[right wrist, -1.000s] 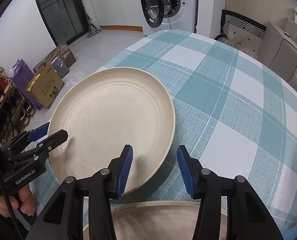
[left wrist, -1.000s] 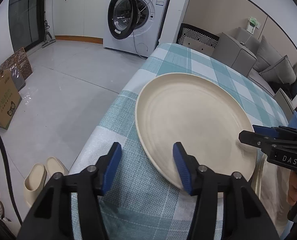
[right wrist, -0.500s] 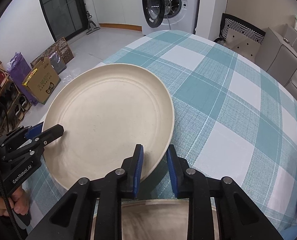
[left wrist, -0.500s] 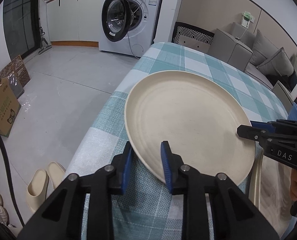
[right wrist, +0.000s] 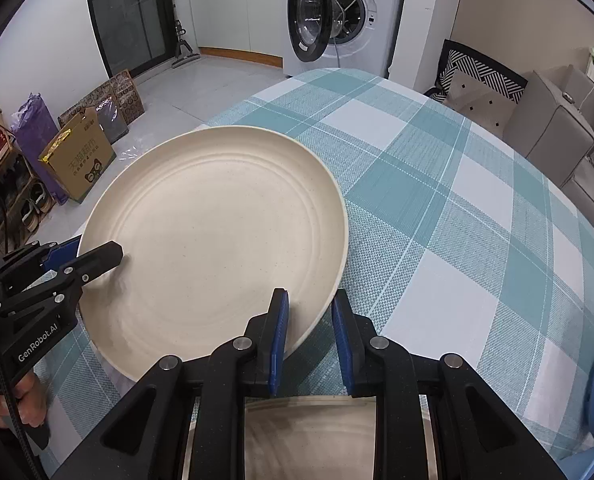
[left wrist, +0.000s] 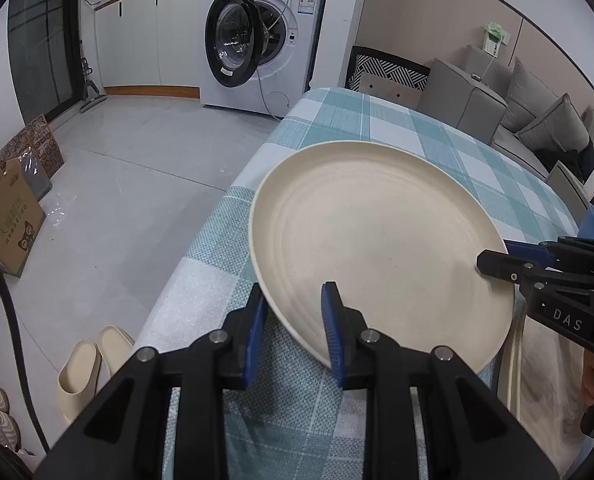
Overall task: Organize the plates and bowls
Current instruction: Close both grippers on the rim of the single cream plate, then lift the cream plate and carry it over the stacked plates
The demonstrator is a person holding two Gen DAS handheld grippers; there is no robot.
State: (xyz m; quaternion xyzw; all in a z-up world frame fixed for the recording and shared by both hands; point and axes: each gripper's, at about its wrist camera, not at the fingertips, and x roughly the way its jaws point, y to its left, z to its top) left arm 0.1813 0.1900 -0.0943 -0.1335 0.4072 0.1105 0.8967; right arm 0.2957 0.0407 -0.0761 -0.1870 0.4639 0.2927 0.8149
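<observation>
Both grippers have a bite on the same cream plate (left wrist: 381, 240), which sits at the near left part of the counter (right wrist: 437, 216), its left rim reaching to or just past the counter's edge above the floor (left wrist: 137, 184). The left gripper (left wrist: 293, 320) has its fingers clamped on the plate's near left rim, one pad under and one on top. The right gripper (right wrist: 309, 328) has just closed, and it grips the near right rim the same way. Each hold takes only a narrow strip of a smooth, sloping rim, so the likeliest failure is a slip: if one hand lifts sooner or higher than the other, the plate will tilt and may pivot out of the lower grip. If the hands drift apart or twist against each other, the rim could pop free of one pair of pads, and a plate released on the left side would drop to the hard floor. A second plate (right wrist: 309, 436) lies just near of the grippers, partly hidden by them. Swinging the held plate low towards it risks a knock of rim on rim, and setting it down off-centre would leave the pair stacked crooked.
</observation>
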